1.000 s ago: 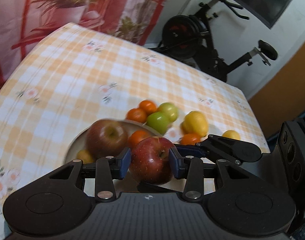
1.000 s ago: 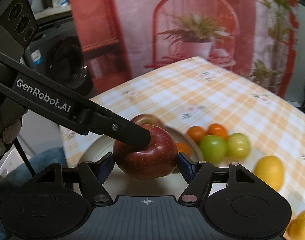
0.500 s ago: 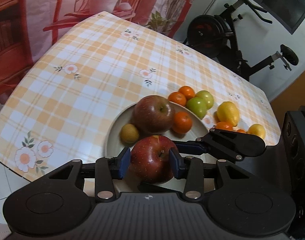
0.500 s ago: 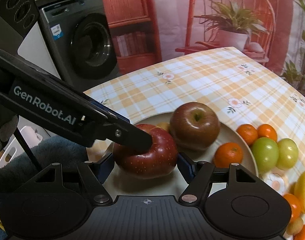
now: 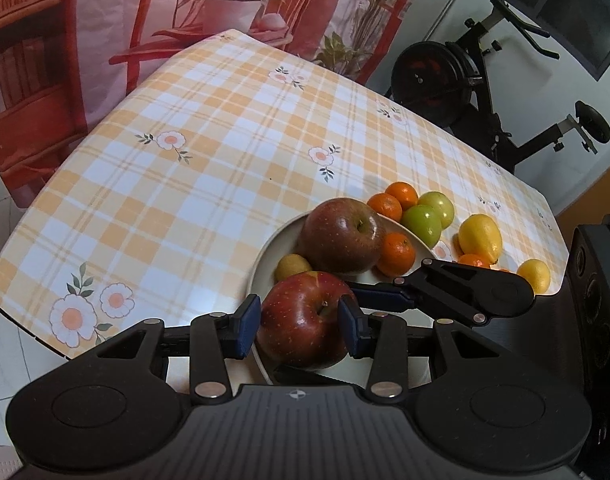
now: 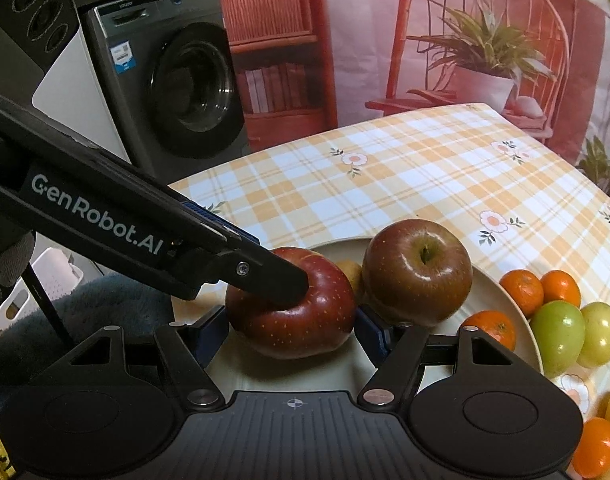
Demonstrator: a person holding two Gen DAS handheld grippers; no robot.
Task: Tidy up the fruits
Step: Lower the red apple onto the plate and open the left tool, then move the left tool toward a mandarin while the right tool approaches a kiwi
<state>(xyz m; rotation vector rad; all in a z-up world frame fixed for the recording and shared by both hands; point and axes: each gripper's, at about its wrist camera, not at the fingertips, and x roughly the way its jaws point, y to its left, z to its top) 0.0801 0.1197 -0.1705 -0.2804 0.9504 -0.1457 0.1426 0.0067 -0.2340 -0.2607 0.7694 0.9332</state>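
Plate (image 5: pixel 265 256) near table edge carries red apple (image 5: pixel 305 320) gripped by both left gripper (image 5: pixel 301 330) and right gripper (image 6: pixel 293 332), darker apple (image 6: pixel 417 272) crowding behind, "GenRobot.AI" on left gripper's side, washing machine (image 6: pixel 177 84) beyond.

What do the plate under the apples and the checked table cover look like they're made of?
The plate looks like glazed ceramic or possibly melamine: cream, smooth, with a soft sheen on its rim, and the look alone can't settle which. The table cover looks like wipeable vinyl or oilcloth: a printed orange check with flowers, lying flat with a faint gloss and bending smoothly over the table edge, though a coated fabric is possible.
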